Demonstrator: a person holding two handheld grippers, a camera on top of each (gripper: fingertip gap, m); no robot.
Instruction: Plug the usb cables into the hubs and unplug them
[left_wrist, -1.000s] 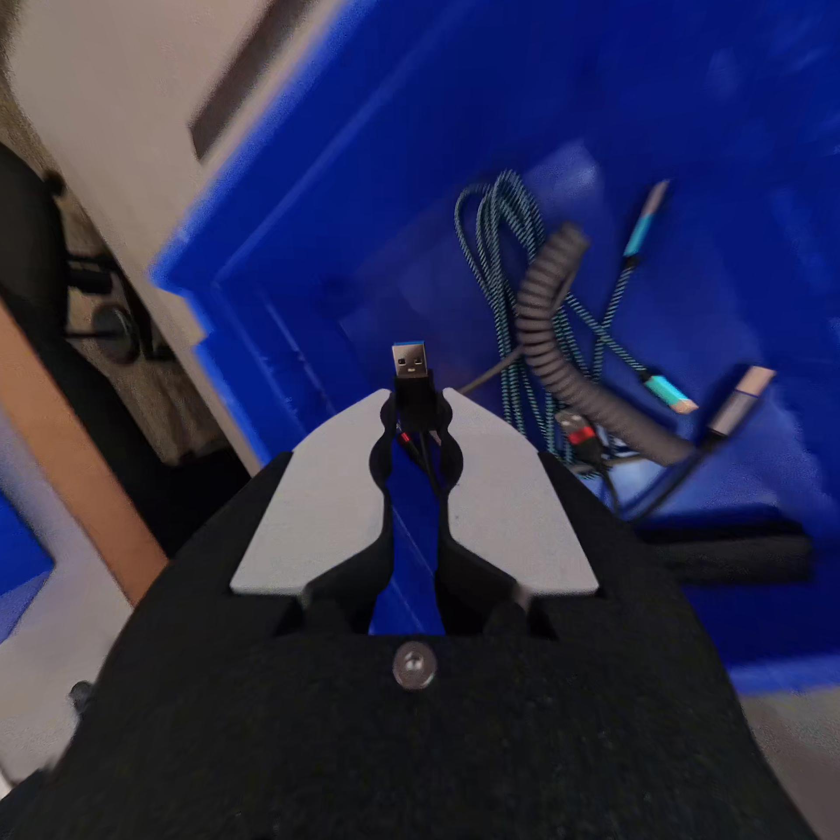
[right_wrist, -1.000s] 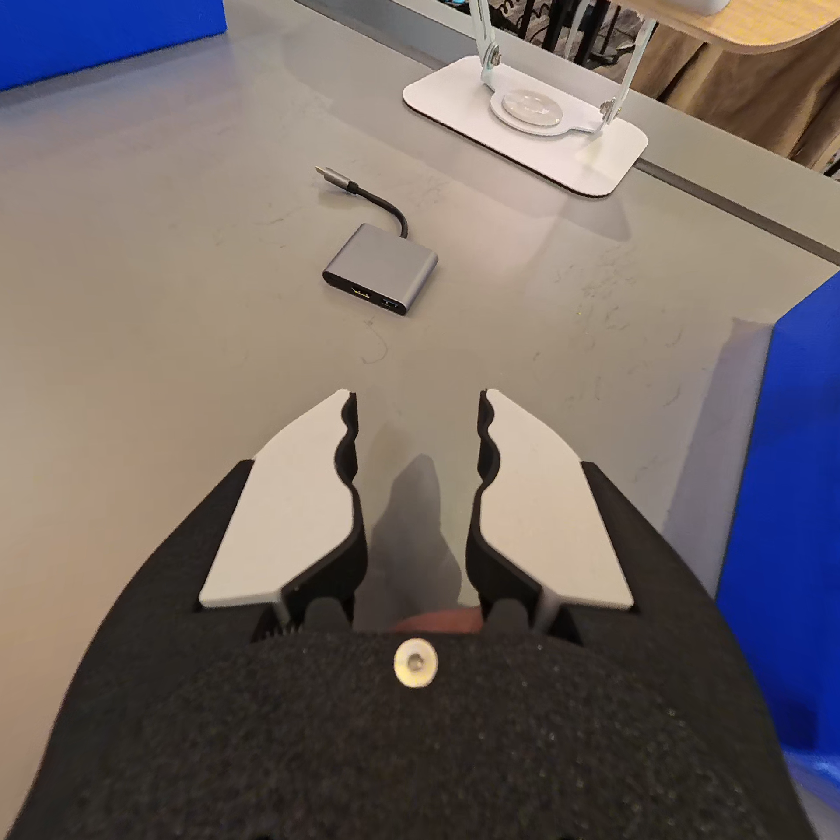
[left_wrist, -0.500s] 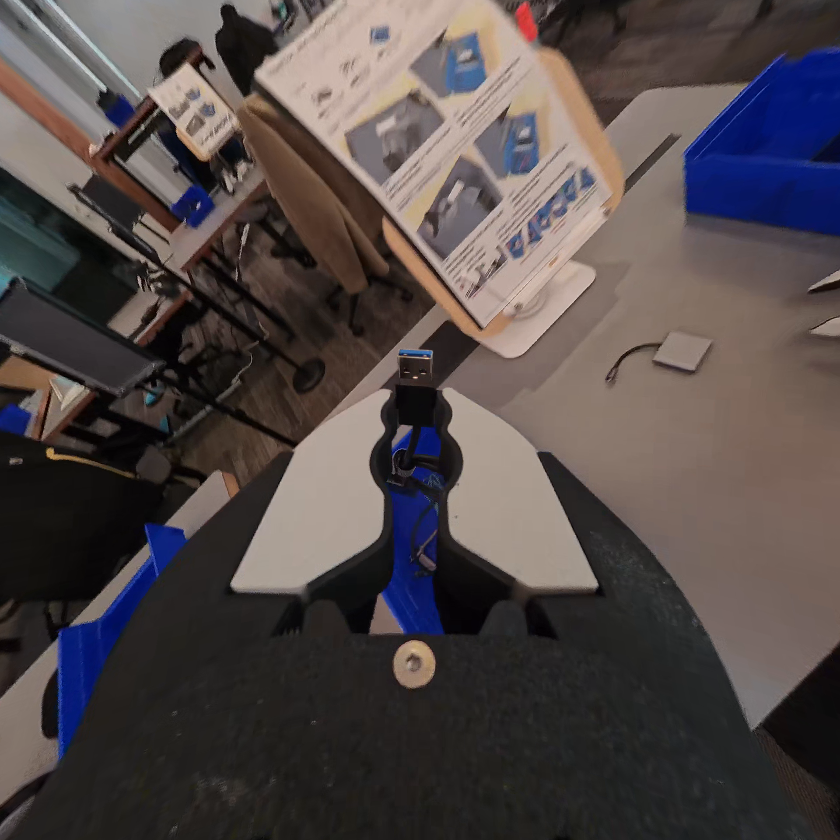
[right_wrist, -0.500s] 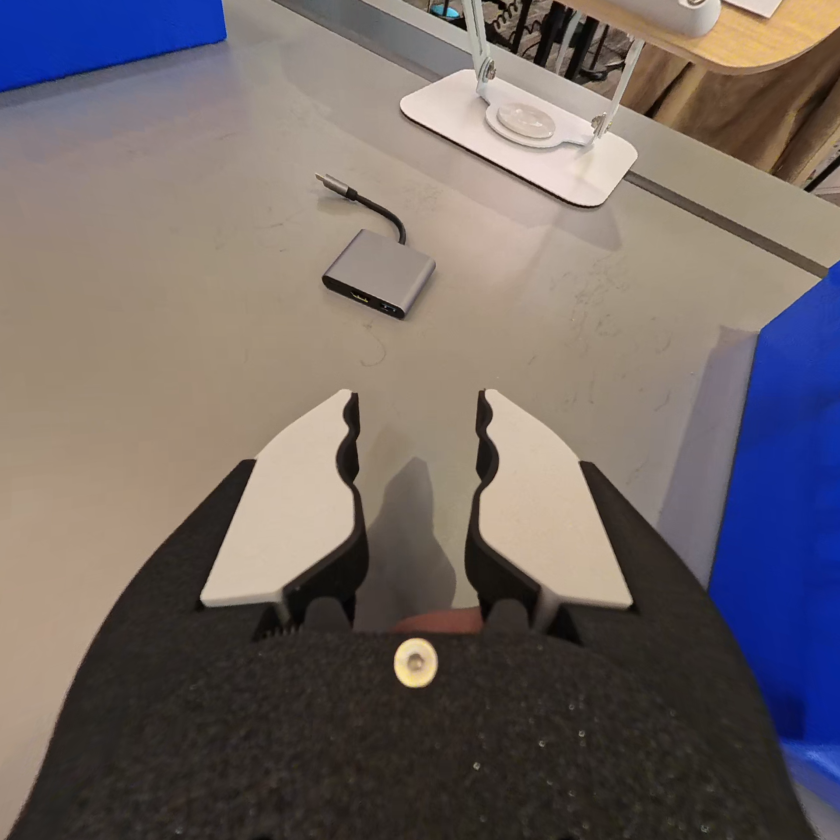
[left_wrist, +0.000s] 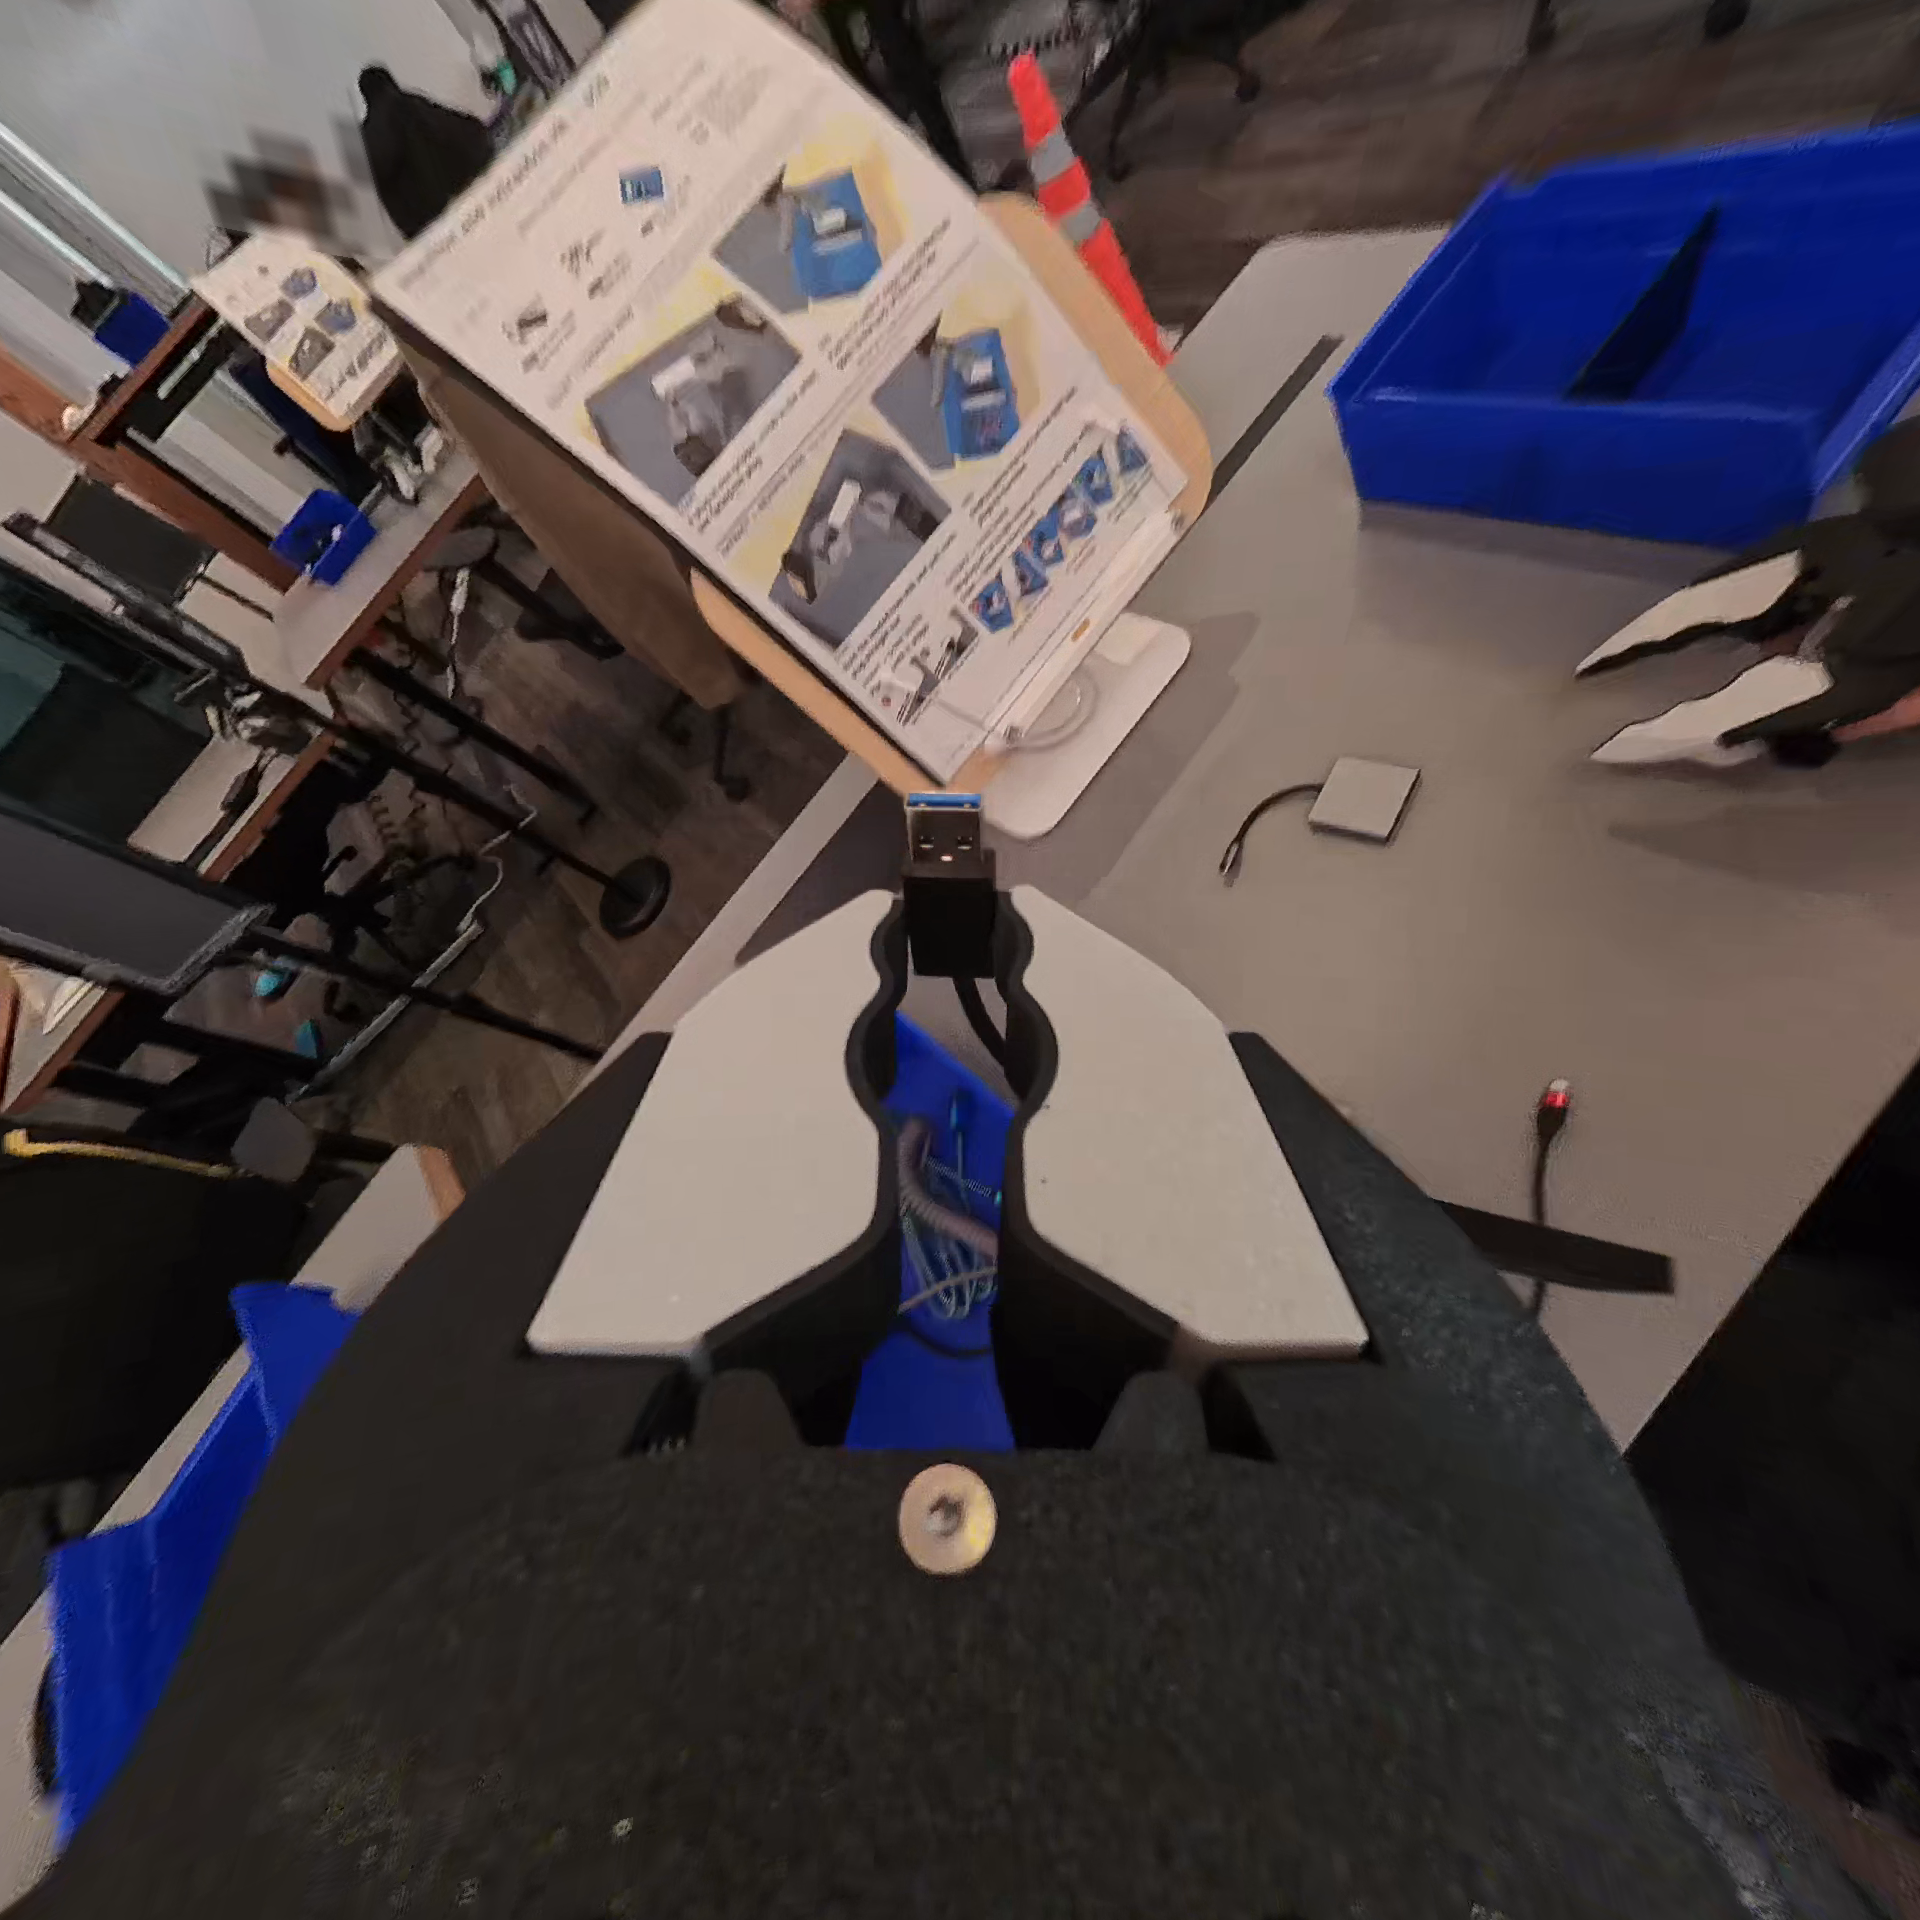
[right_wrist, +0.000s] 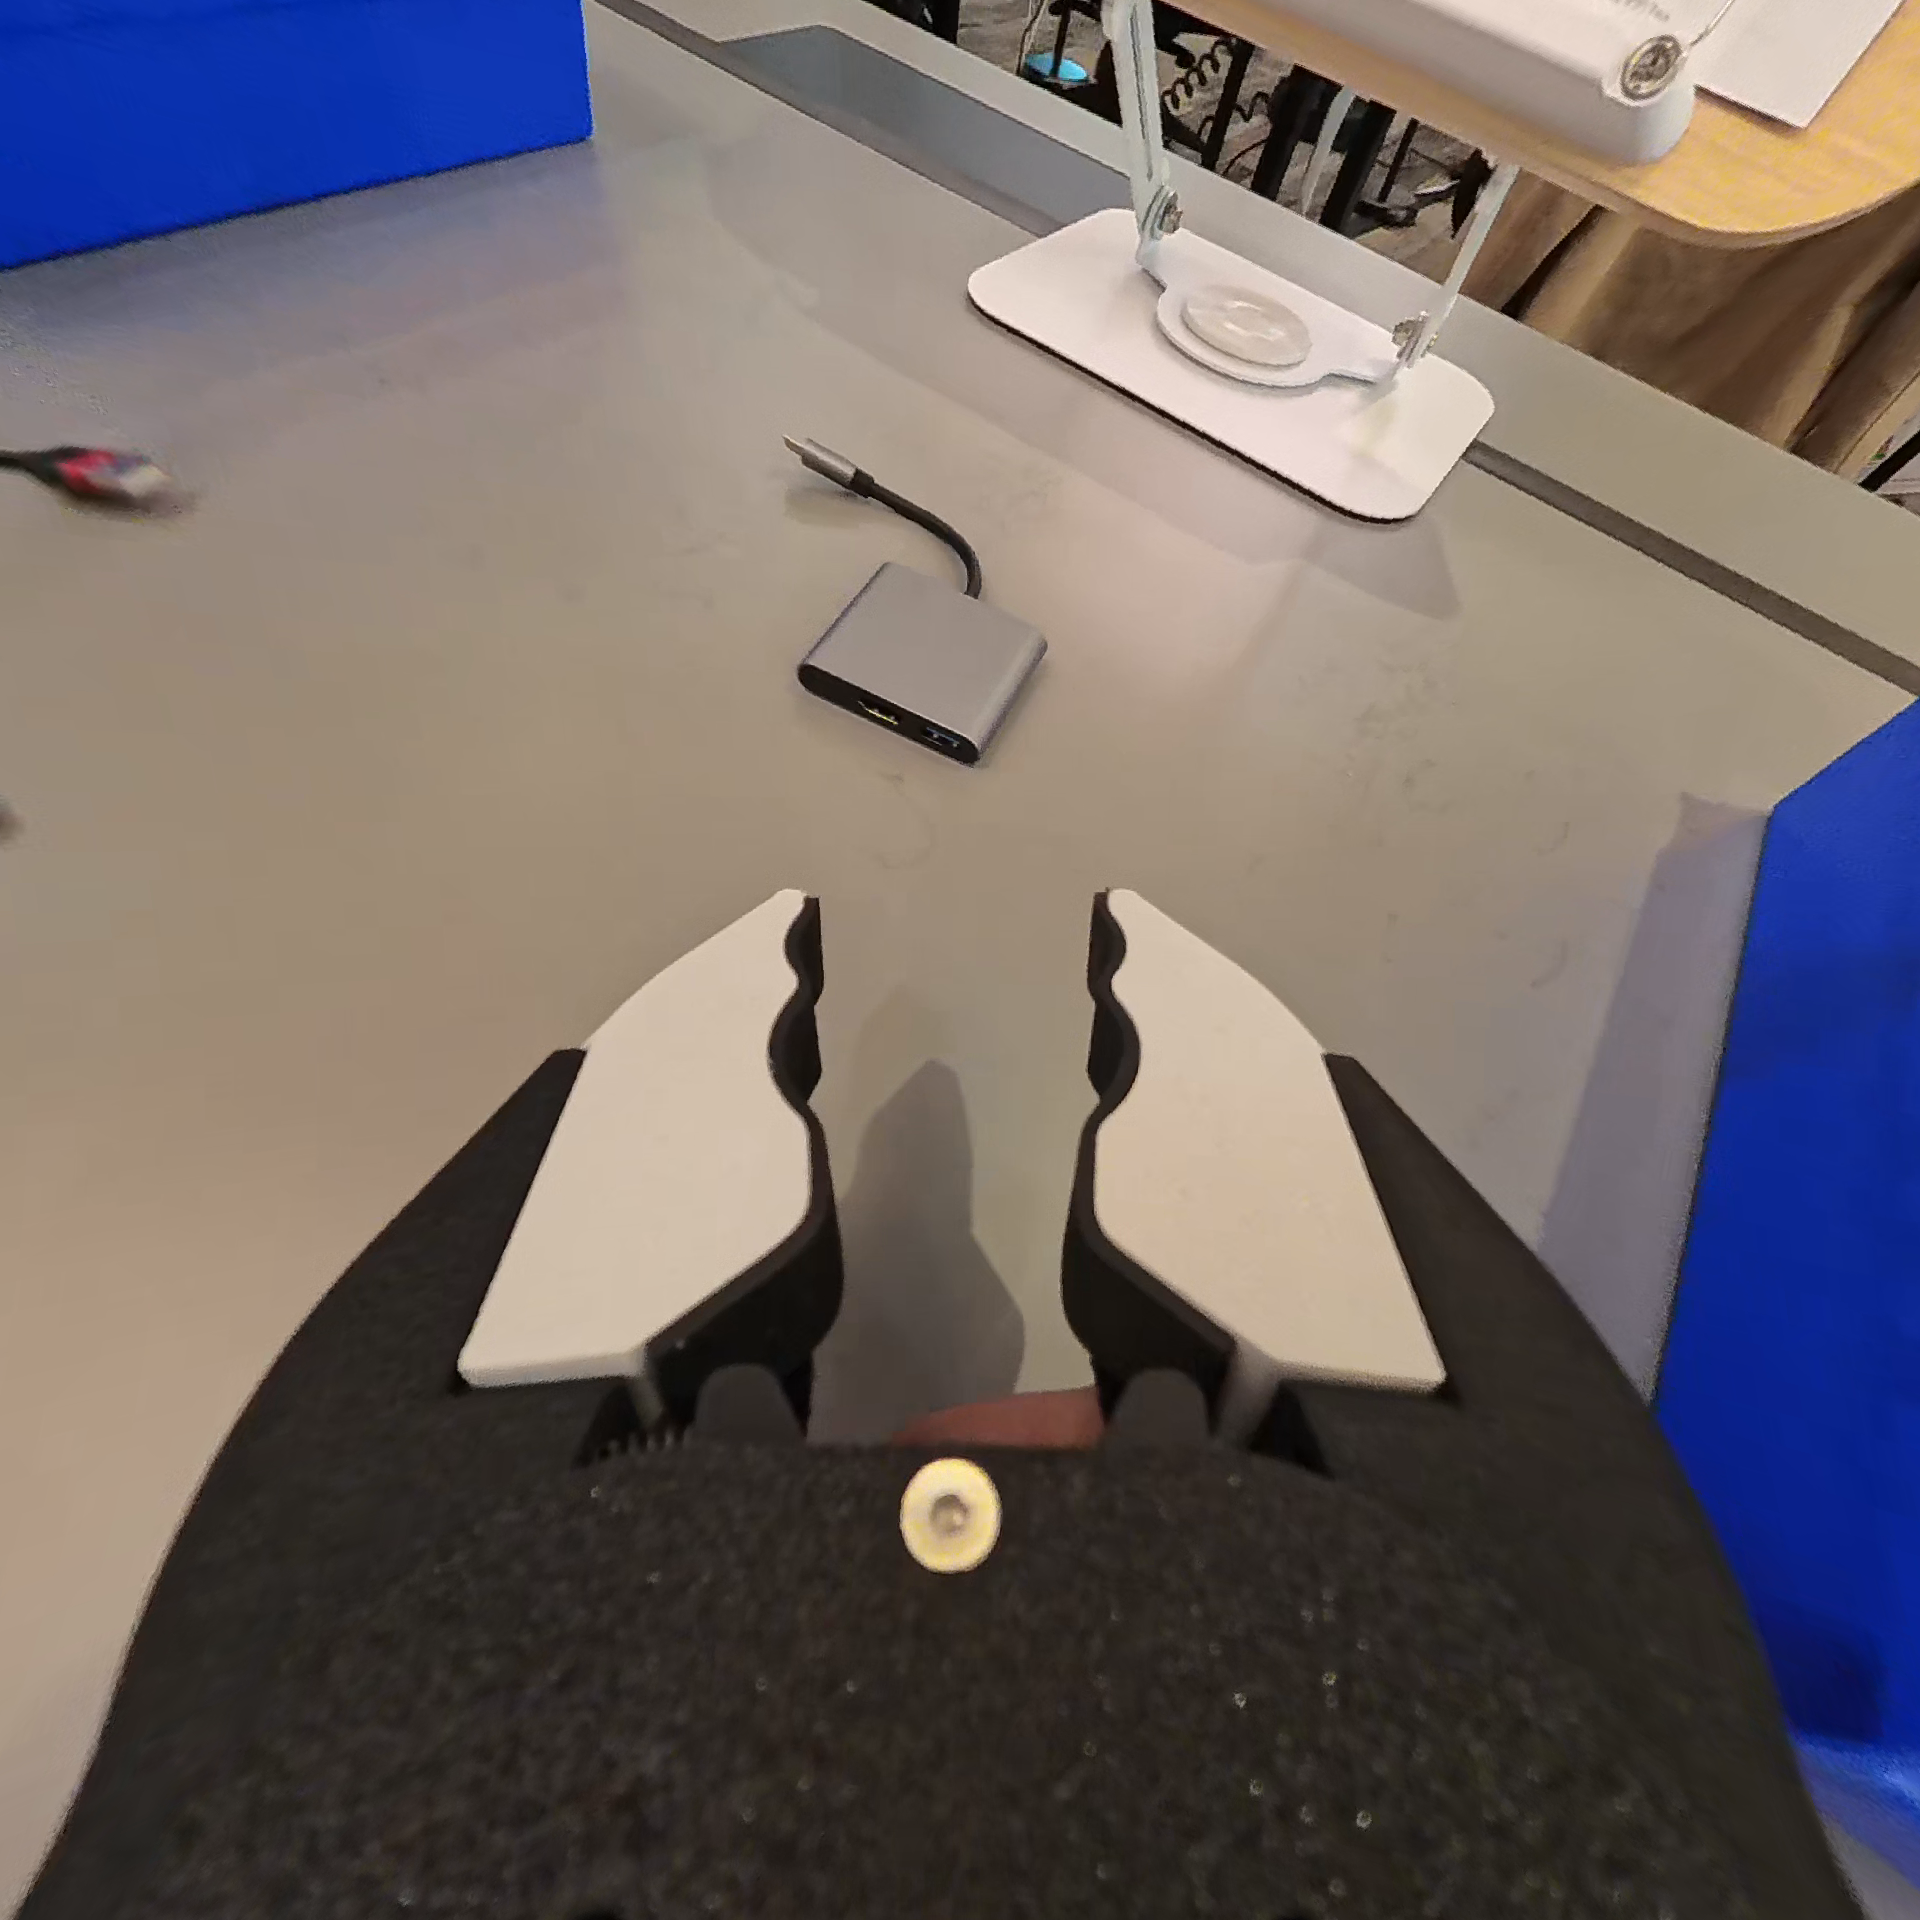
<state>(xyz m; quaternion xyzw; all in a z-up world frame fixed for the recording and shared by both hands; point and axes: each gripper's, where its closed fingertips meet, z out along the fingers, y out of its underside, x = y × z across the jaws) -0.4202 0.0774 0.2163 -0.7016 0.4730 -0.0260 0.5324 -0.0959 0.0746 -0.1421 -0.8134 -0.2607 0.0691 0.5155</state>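
Left hand-held gripper (left_wrist: 948, 914) pinches a black USB plug (left_wrist: 945, 883). Right hand-held gripper (right_wrist: 954, 909) hangs wide, empty, near the grey hub (right_wrist: 925, 655) on the worktop (right_wrist: 416, 727).

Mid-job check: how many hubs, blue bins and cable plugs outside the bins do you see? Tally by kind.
Flat grey USB hub: 1
Blue plastic bins: 2, one beyond the hub, one below the left tongs
Cable plugs: 2, black USB-A plug gripped in those tongs, red-and-black plug lying on the grey table
Total: 5
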